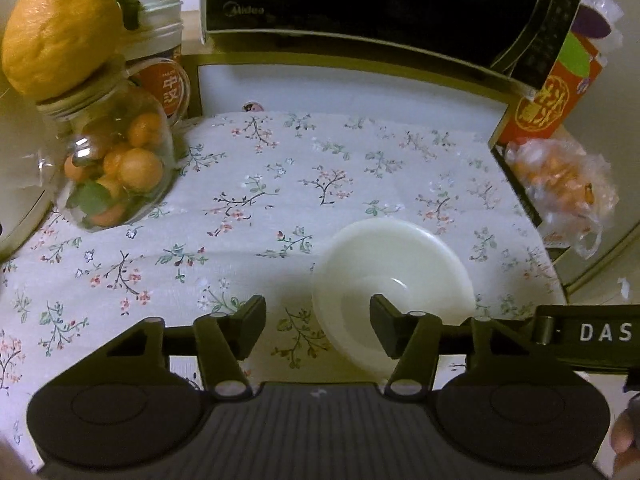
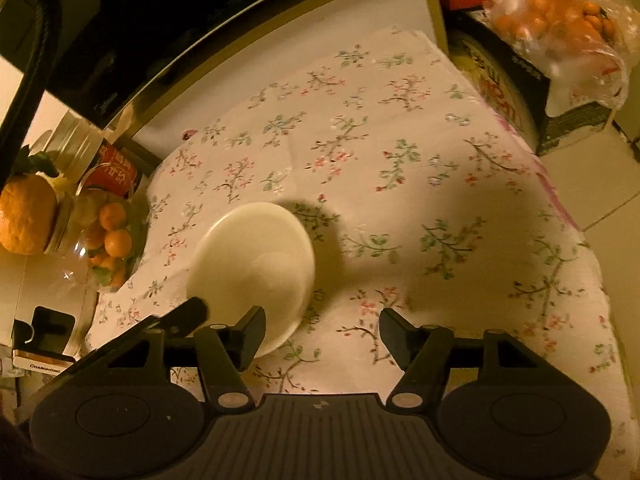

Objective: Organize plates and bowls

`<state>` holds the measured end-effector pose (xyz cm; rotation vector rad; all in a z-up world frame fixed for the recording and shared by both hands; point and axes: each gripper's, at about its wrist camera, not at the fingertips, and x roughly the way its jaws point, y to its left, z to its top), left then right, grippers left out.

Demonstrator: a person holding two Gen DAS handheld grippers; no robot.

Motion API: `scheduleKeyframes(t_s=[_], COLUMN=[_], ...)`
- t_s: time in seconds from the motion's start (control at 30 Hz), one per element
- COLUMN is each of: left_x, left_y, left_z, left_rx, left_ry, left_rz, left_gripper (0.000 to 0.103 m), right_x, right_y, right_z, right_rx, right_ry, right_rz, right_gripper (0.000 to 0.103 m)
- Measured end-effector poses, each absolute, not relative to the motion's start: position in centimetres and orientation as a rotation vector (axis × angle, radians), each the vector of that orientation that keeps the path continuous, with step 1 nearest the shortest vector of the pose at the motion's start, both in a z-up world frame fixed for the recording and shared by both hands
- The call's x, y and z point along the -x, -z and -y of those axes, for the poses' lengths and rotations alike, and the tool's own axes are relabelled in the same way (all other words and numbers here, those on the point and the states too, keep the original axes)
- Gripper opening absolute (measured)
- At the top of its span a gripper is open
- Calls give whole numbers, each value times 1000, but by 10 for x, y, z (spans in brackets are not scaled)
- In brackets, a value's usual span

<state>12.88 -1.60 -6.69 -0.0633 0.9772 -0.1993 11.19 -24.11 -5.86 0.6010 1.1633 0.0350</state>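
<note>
The left claw (image 1: 318, 326) is spread wide and holds nothing; its right finger hangs over the near part of the white bowl (image 1: 394, 280), though whether it touches cannot be told. The right claw (image 2: 322, 334) is equally wide open and empty, with its left finger just over the bowl's near rim. The bowl sits upright on the floral cloth (image 1: 240, 208) covering the counter, alone: no plate or second bowl shows in either view. Further out stand a jar of small oranges (image 1: 116, 168), a microwave (image 1: 360, 0) and a bag of fruit (image 1: 560, 188). The organizing looks barely begun, or else nearly finished; with only one dish visible, that remains uncertain.
</note>
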Motion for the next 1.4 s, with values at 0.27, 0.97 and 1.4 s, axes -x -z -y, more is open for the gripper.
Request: scheduleKeyframes(t_s=[0.27, 0.97, 1.4], left_x=[-131, -108, -92], left_y=[85, 61, 50], left_z=[12, 20, 26], left_rx=[75, 93, 63], left_ry=[178, 229, 238], left_rz=[-1011, -952, -917], left_gripper=[35, 11, 11], right_x=[-122, -109, -94], right_y=[75, 55, 40], right_z=[231, 221, 224], right_rx=[-576, -546, -494], right_ry=[-42, -77, -93], right_rz=[-1173, -1136, -1097], right_gripper=[38, 11, 12])
